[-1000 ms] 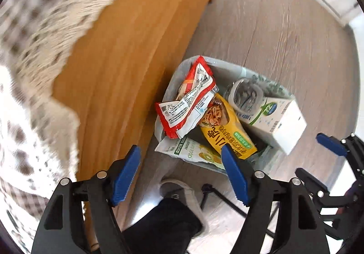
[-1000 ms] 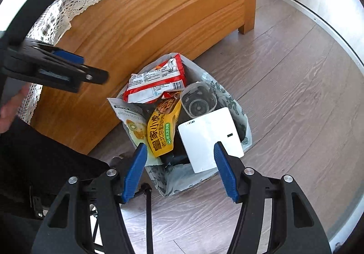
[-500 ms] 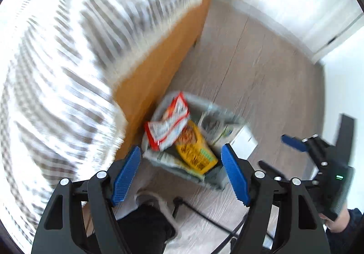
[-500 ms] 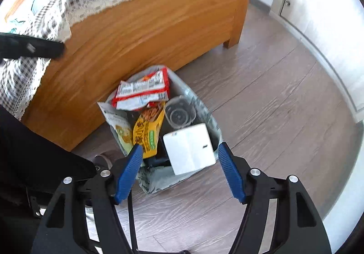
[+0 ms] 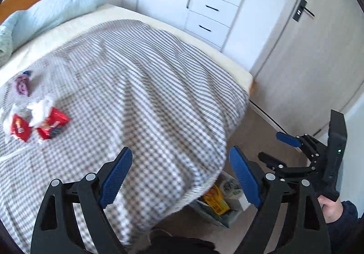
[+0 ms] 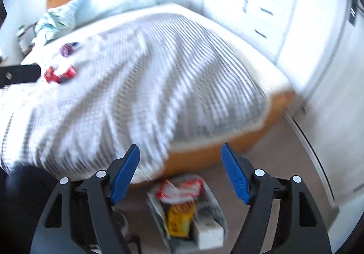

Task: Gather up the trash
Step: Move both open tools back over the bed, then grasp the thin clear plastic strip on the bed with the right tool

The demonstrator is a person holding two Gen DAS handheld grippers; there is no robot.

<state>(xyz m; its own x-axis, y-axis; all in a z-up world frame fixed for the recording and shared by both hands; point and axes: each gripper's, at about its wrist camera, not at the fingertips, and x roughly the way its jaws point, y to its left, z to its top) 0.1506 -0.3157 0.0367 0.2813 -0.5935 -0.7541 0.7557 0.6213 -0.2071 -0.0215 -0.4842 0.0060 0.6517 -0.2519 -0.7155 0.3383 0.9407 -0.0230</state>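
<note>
The trash bin [image 6: 182,215] sits on the floor against the foot of the bed [image 5: 141,85], stuffed with a red-and-white wrapper [image 6: 179,188], a yellow snack bag [image 6: 179,219] and a white carton [image 6: 208,234]. In the left wrist view only the bin's edge shows below the bed's hanging checked cover. More trash lies on top of the bed, well apart from the bin, toward the pillow [image 5: 54,10]: two red packets [image 5: 38,126] with crumpled white tissue [image 5: 41,106] touching them, and a purple wrapper [image 5: 22,84] just beyond.

The left gripper [image 5: 180,176] is over the bed's corner, its jaws wide and just opened further, nothing between them. The right gripper [image 6: 180,172] is above the bin, jaws also wide, just opened further and empty. White cupboards [image 5: 204,14] stand past the bed.
</note>
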